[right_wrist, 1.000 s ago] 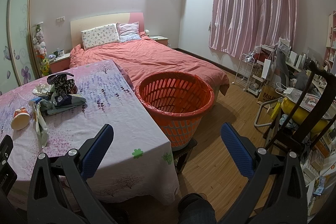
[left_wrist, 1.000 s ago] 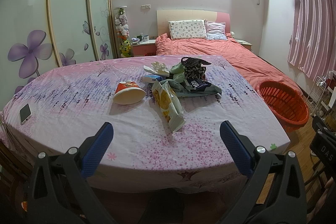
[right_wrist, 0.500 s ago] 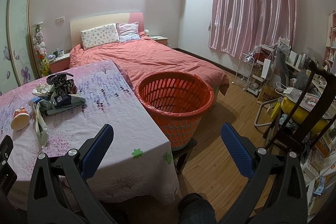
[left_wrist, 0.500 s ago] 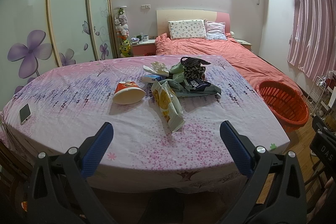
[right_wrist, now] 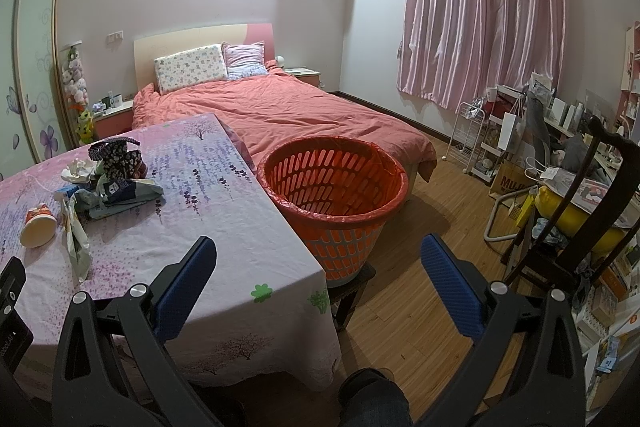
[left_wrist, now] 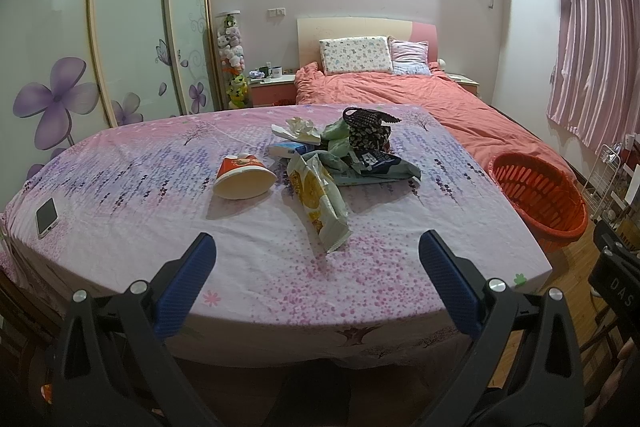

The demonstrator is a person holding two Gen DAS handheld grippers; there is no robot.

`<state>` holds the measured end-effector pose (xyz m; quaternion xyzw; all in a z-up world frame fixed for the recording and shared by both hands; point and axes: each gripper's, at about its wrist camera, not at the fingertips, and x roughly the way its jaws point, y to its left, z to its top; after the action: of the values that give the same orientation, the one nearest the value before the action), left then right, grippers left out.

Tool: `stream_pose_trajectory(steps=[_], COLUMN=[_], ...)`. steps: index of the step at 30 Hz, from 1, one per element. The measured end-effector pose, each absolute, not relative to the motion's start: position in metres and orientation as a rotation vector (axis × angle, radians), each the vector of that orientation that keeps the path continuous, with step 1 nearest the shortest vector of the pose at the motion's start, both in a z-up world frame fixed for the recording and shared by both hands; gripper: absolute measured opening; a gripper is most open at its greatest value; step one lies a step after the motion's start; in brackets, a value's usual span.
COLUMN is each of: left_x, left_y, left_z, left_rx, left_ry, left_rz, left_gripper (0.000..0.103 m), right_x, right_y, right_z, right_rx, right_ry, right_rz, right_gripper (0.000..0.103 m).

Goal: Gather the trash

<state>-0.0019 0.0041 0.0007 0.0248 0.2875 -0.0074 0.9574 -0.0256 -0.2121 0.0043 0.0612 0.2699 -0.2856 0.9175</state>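
The left wrist camera looks from the table's near edge straight across the table (left_wrist: 120,195) toward the bed (left_wrist: 420,99), low and close to the cloth. The right wrist camera sits at the table's near right corner, facing the orange basket (right_wrist: 332,179) and curtain (right_wrist: 484,11). Both share the trash pile (left_wrist: 340,155), basket and bed.

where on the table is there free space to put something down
Bare cloth runs between the phone and the tipped cup, and along the near edge below the snack bag. The trash pile crowds the middle.
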Motion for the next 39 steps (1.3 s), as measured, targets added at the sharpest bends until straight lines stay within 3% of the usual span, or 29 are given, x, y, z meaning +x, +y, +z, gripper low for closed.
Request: stream_pose_trajectory(steps=[13,31,34,39], left_x=[0.023,0.134,0.155,0.189], left_y=[0.014,0.113,0.118,0.13], left_z=[-0.011,-0.044,-0.053,-0.065], left_rx=[0.033,0.015,0.05,0.052], left_ry=[0.625,0.657,0.689,0.751], left_rz=[-0.008,0.109,0.114,0.101], left_gripper=[0.099,0.099,0.088,0.077], right_x=[-0.006,0.052,0.063,0.091], right_y=[-0.209,-0.195,-0.183,-0.159], right_z=[-0.005,-0.04,-0.04,-0.039], right_rx=[0.097,0.182,0.188,0.274], right_ry=[0.591,0.712,0.726,0.772], right_rz=[-0.563,-0.291,-0.201,-0.013], right_gripper=[0.101,0.1,0.092,0.078])
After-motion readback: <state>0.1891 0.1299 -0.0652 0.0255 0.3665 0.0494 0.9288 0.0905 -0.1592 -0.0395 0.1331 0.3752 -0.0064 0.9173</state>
